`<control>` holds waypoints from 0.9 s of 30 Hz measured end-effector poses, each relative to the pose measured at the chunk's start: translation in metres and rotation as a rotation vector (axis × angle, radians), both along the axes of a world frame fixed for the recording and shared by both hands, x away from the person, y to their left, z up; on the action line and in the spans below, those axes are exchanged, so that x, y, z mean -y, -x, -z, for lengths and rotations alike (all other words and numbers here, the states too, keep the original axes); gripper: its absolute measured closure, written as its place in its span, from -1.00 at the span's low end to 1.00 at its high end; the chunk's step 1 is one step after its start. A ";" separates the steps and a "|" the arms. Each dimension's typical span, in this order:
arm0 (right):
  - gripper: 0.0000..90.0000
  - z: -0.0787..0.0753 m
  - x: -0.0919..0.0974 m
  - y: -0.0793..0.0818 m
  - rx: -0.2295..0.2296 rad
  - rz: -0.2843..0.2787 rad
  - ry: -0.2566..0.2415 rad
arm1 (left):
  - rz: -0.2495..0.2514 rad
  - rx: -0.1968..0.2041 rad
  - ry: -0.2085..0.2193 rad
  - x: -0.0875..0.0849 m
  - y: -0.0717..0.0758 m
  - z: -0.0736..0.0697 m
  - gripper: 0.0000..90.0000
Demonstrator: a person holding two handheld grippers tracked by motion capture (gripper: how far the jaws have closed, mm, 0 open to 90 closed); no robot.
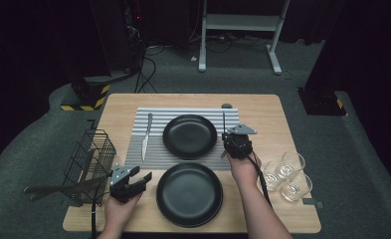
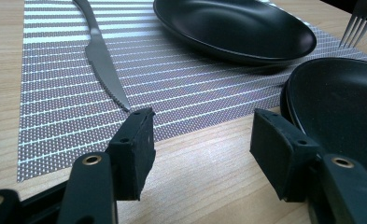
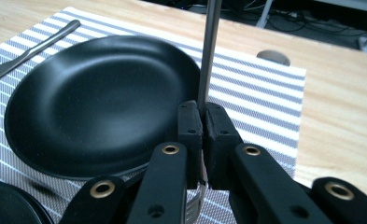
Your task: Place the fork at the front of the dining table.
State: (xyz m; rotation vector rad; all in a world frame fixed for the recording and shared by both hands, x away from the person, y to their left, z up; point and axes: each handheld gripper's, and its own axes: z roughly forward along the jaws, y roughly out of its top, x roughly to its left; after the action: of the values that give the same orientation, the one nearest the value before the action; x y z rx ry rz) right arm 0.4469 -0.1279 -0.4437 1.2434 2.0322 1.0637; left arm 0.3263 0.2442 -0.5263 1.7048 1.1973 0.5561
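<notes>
My right gripper is shut on a metal fork, just right of the far black plate. The fork's handle points away from the jaws and its tines hang at the near end. The far plate sits on a striped placemat, where a knife lies at its left. A second black plate sits on the bare table in front. My left gripper is open beside this plate's left rim, holding nothing.
A black wire basket with dark utensils sticking out stands at the table's left edge. Three clear glasses cluster at the right edge. A round cable hole lies behind the placemat.
</notes>
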 end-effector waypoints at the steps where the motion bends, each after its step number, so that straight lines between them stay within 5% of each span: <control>1: 0.92 -0.003 -0.001 0.000 0.005 0.002 0.001 | 0.000 0.000 0.000 0.000 0.000 0.000 -0.11; 5: 0.92 -0.009 -0.002 -0.002 0.012 0.013 0.013 | 0.002 -0.001 0.004 -0.001 0.000 0.000 -0.11; 13: 0.92 0.007 0.002 -0.003 -0.052 0.046 0.018 | 0.005 -0.001 0.008 -0.001 0.000 0.000 -0.11; 27: 0.92 0.021 -0.002 -0.026 -0.076 0.083 0.033 | 0.010 -0.004 -0.001 0.001 0.000 0.000 -0.11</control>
State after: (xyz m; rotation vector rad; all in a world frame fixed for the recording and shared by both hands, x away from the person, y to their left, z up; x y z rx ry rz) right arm 0.4724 -0.1261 -0.4650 1.3578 2.0268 0.9538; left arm 0.3267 0.2436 -0.5263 1.7131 1.1911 0.5477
